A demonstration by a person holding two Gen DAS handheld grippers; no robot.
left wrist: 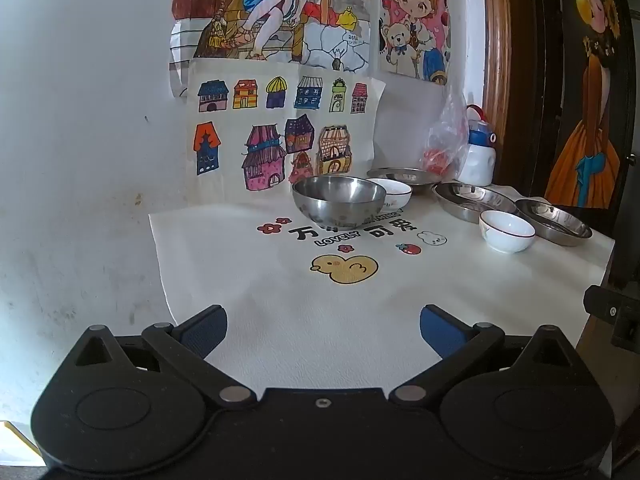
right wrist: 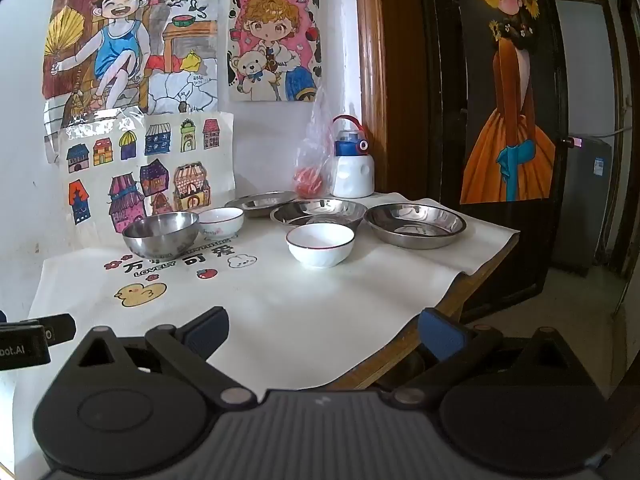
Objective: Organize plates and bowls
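Looking from the left wrist, the left gripper (left wrist: 323,330) hangs spread and empty over the cloth (left wrist: 280,300), back from the steel bowl (left wrist: 339,200), likely sizing up the dishes. From the right wrist, the right gripper (right wrist: 323,332) gapes too, empty, facing the white bowl (right wrist: 320,246) and plates (right wrist: 415,224), unstacked.

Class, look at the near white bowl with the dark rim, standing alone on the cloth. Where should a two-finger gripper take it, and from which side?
Probably the rim of the white bowl, nearest edge, from the front and slightly above. It stands upright and open; one finger goes inside, one outside its thin wall.
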